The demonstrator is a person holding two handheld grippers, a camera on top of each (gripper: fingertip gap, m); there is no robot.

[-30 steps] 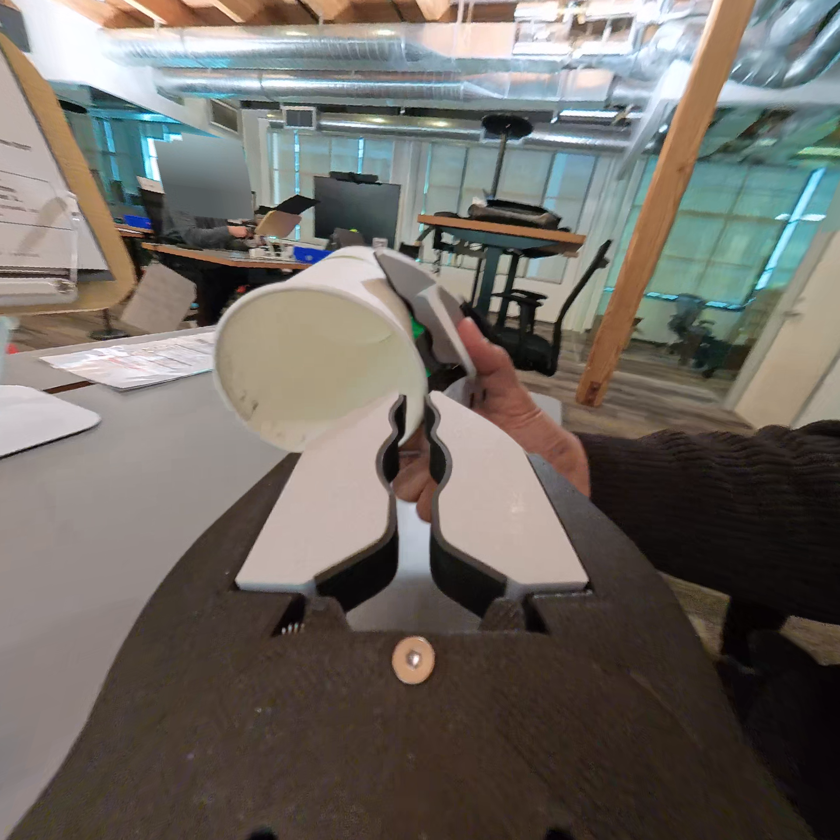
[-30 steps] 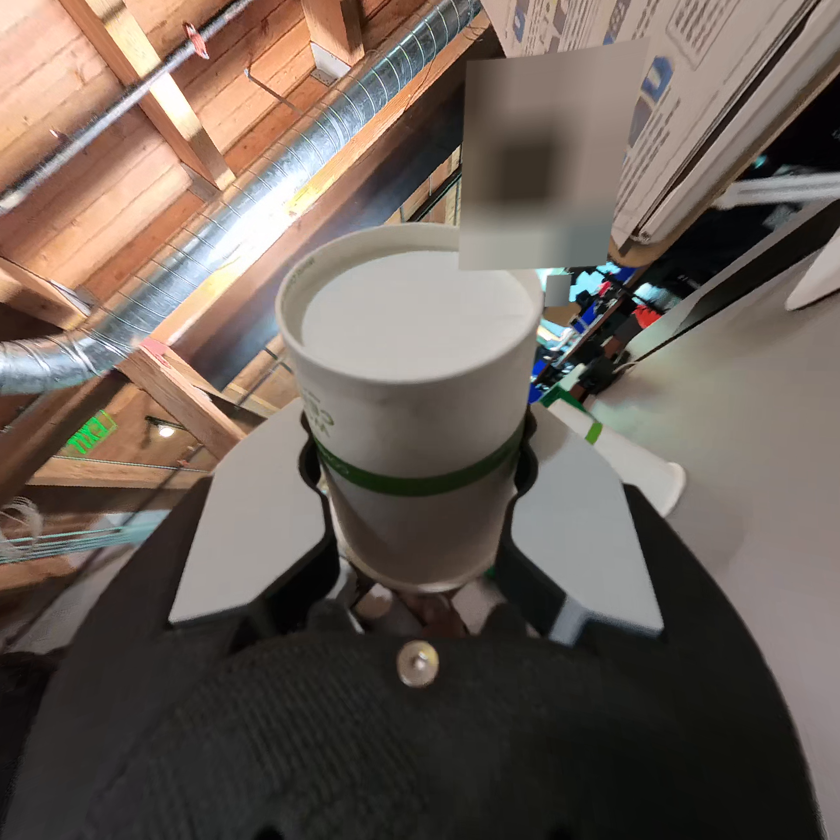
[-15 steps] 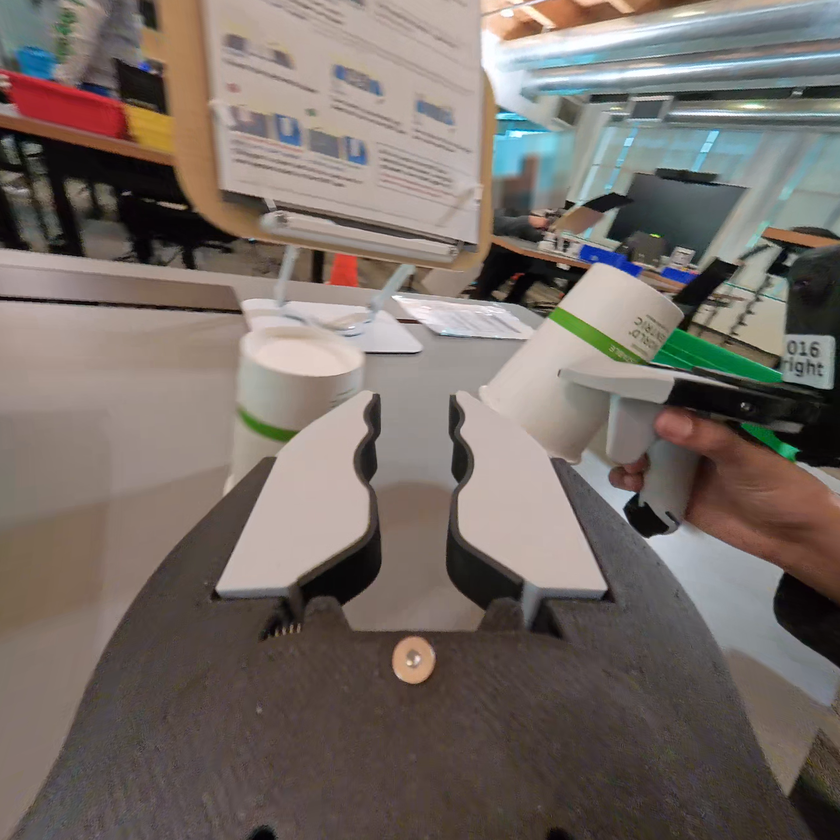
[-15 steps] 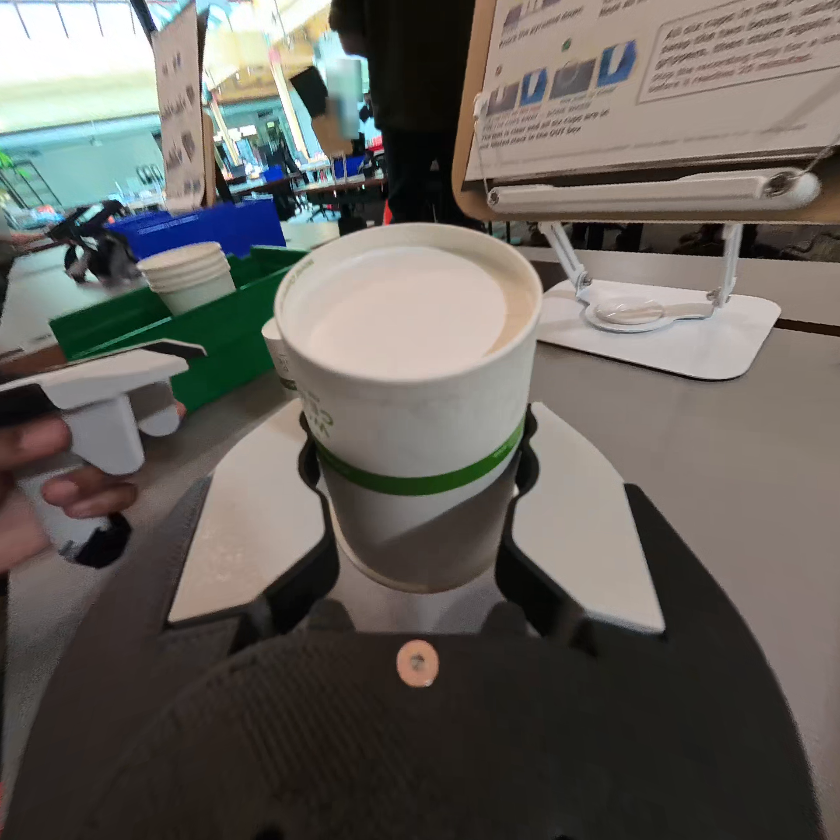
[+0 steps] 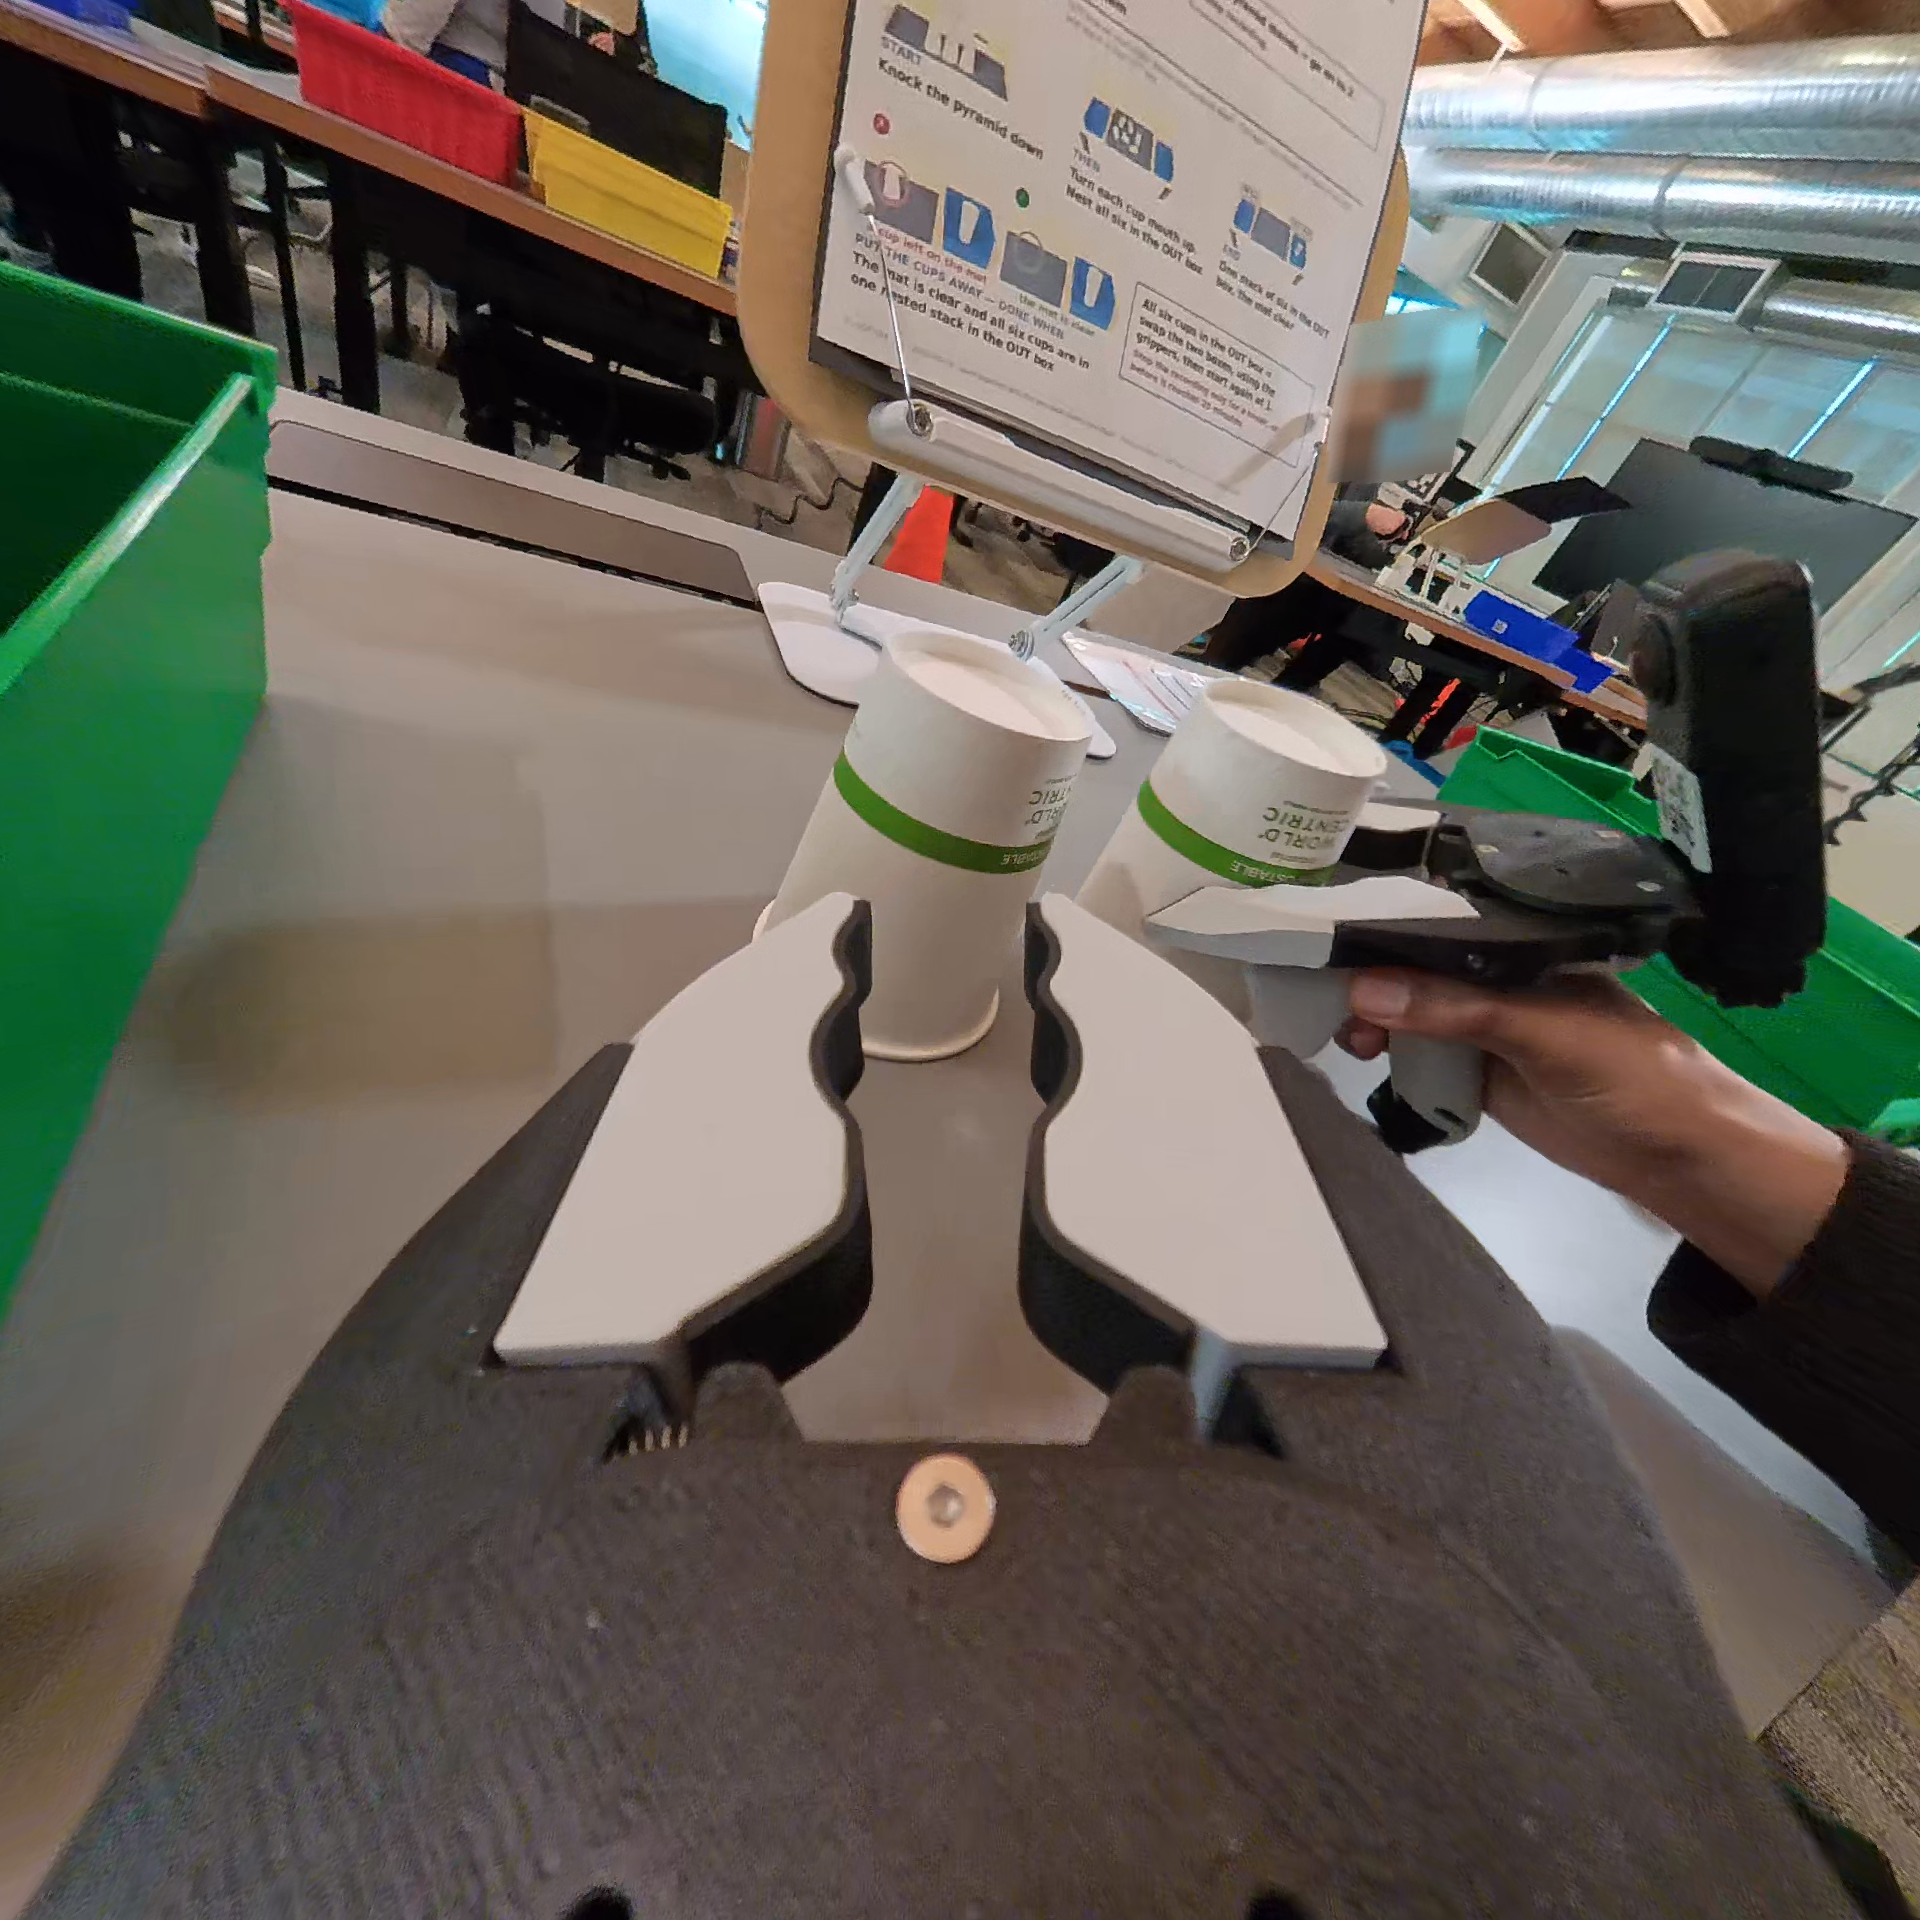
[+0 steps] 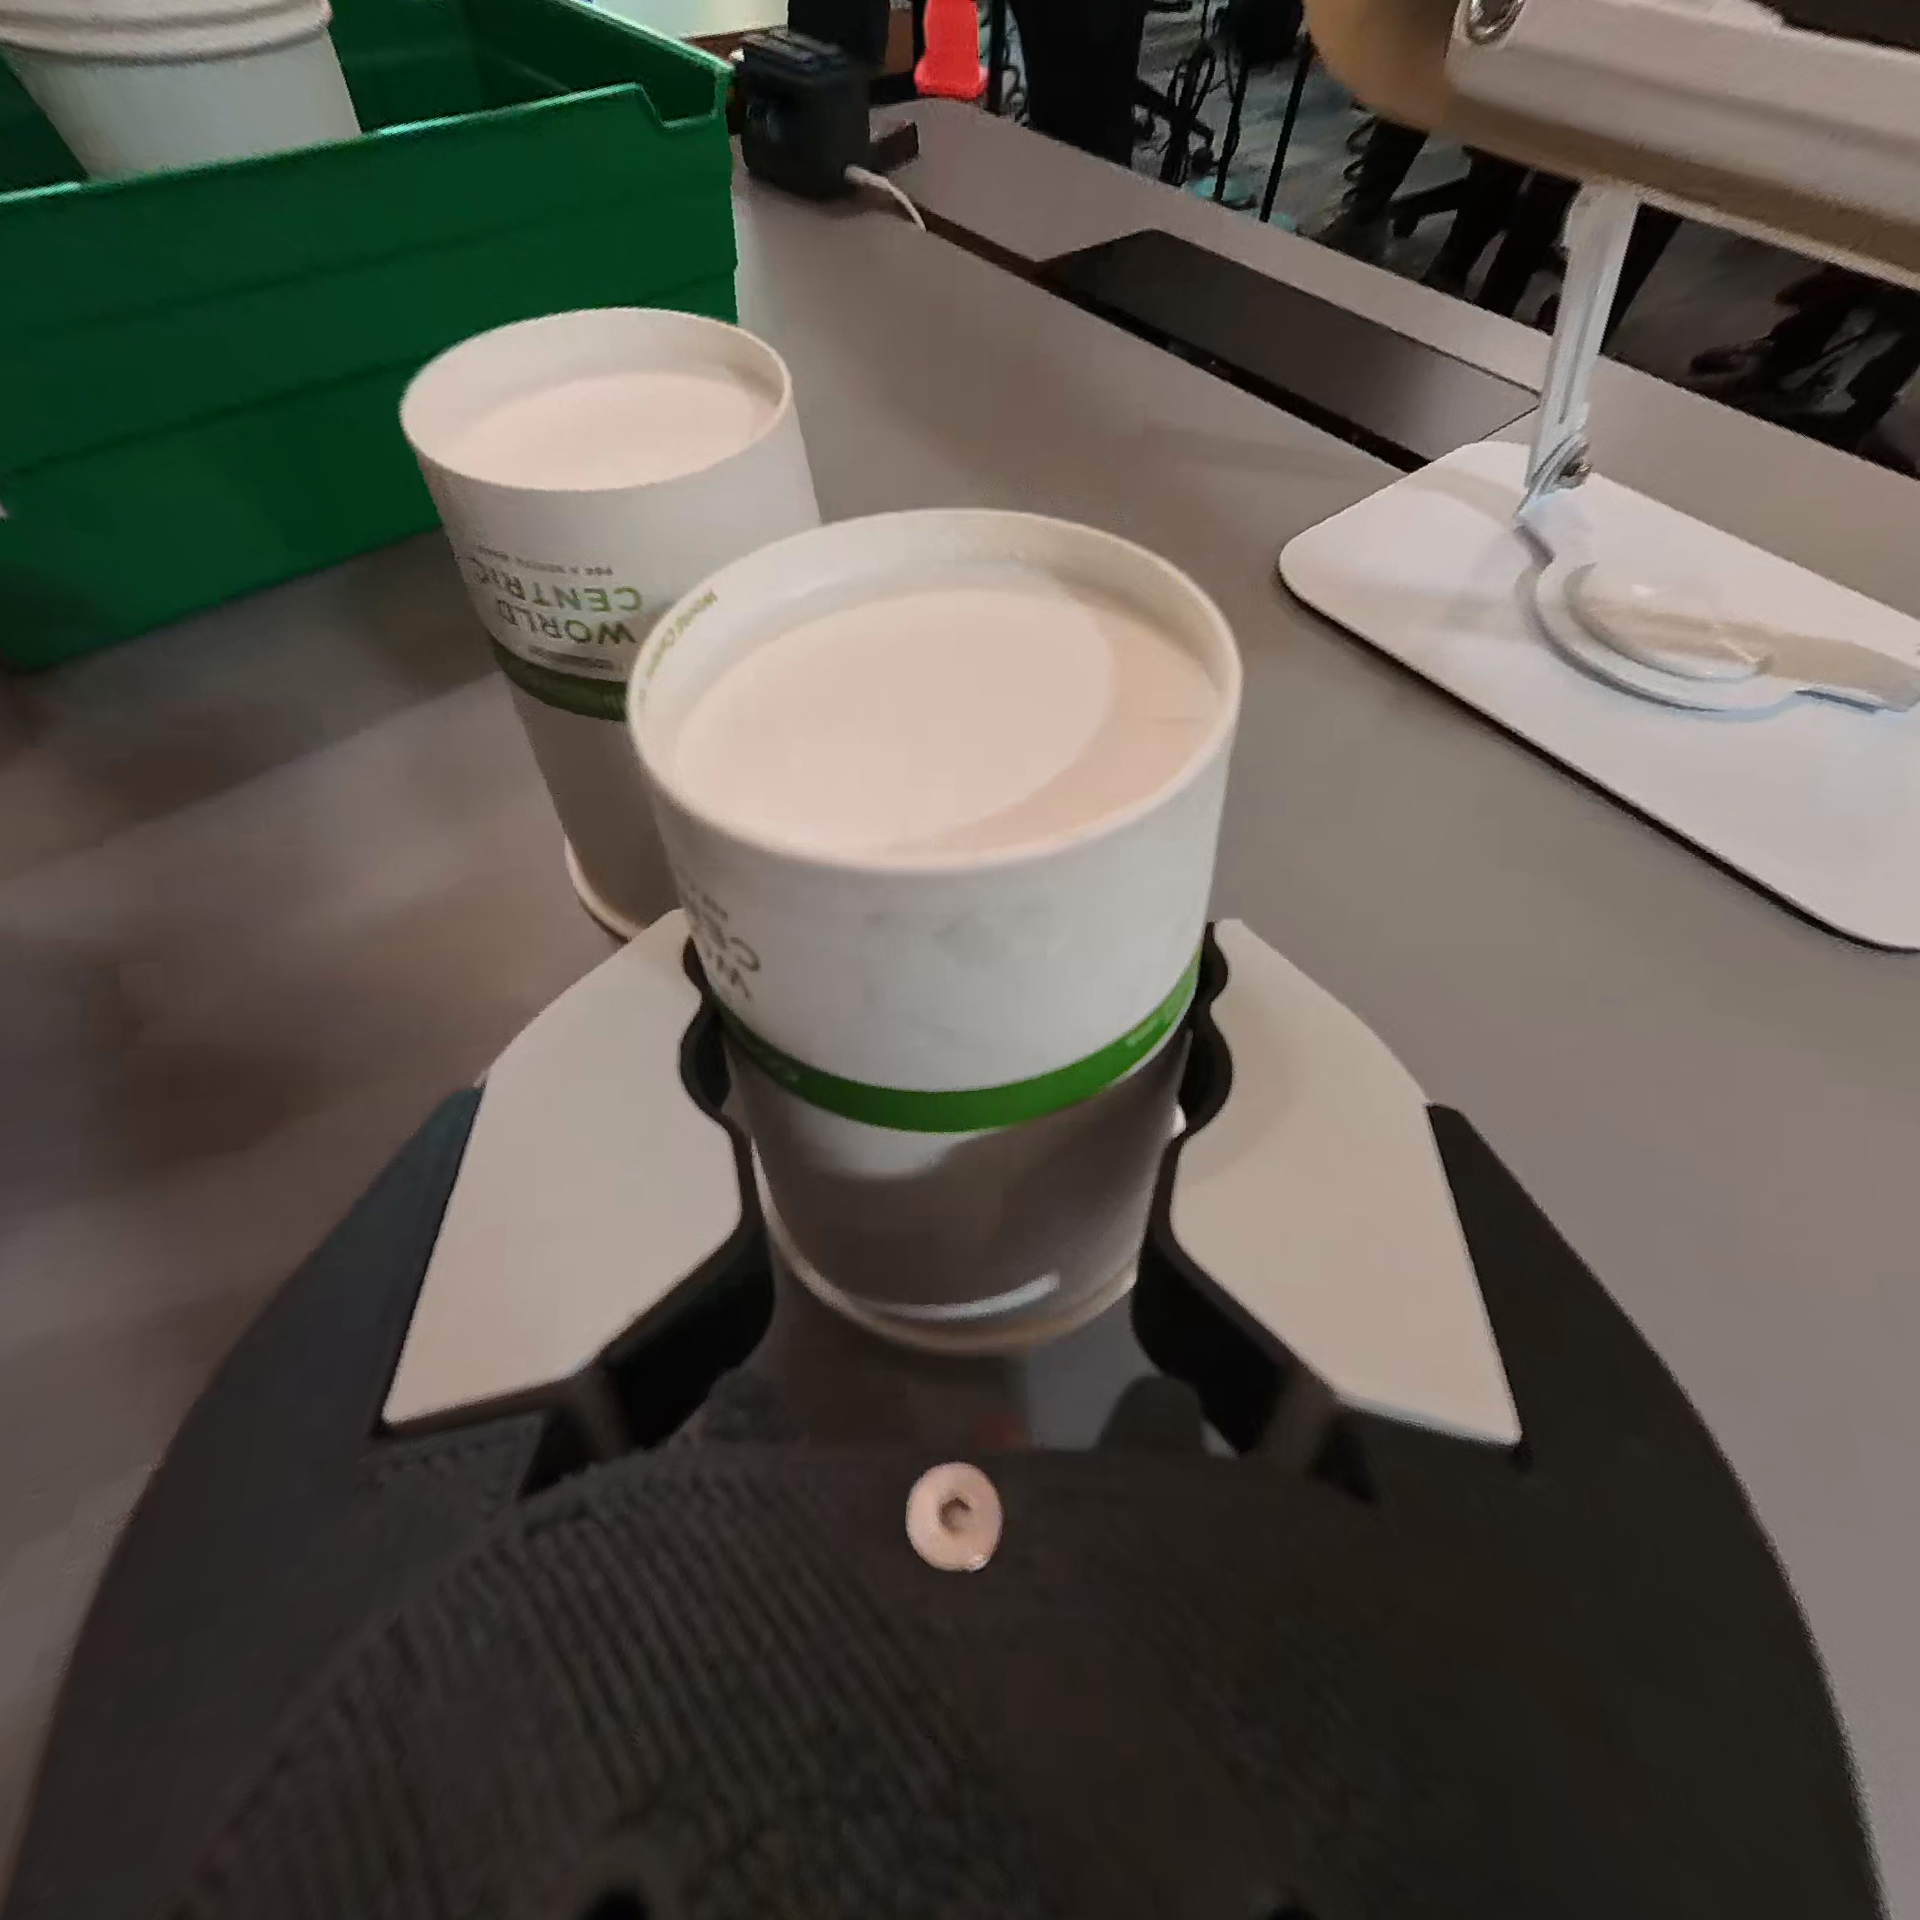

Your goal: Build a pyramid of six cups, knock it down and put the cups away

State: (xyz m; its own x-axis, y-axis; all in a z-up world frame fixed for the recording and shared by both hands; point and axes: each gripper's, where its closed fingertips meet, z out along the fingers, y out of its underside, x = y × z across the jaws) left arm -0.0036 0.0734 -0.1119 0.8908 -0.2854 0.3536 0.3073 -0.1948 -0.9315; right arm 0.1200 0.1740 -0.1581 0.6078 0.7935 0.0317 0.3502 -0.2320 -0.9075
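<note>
While my right gripper (image 6: 951,1049) clamps a light, crushable upturned paper cup (image 6: 935,831) mid-wall, my left gripper (image 5: 943,966) gapes, seemingly untouching, around another cup (image 5: 935,831); grip gently.

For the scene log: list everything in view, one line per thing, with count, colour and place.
paper cups: two, white with green band, upside down on the table; one in front of the left gripper, one in the right gripper
cup stack: one, white, in the far green bin
bins: two, green, at the table's ends
document stand: one, tan board on a white base, behind the cups
table: one, grey
left gripper: open, empty
right gripper: shut on a cup
hand: one, holding the right gripper
</note>
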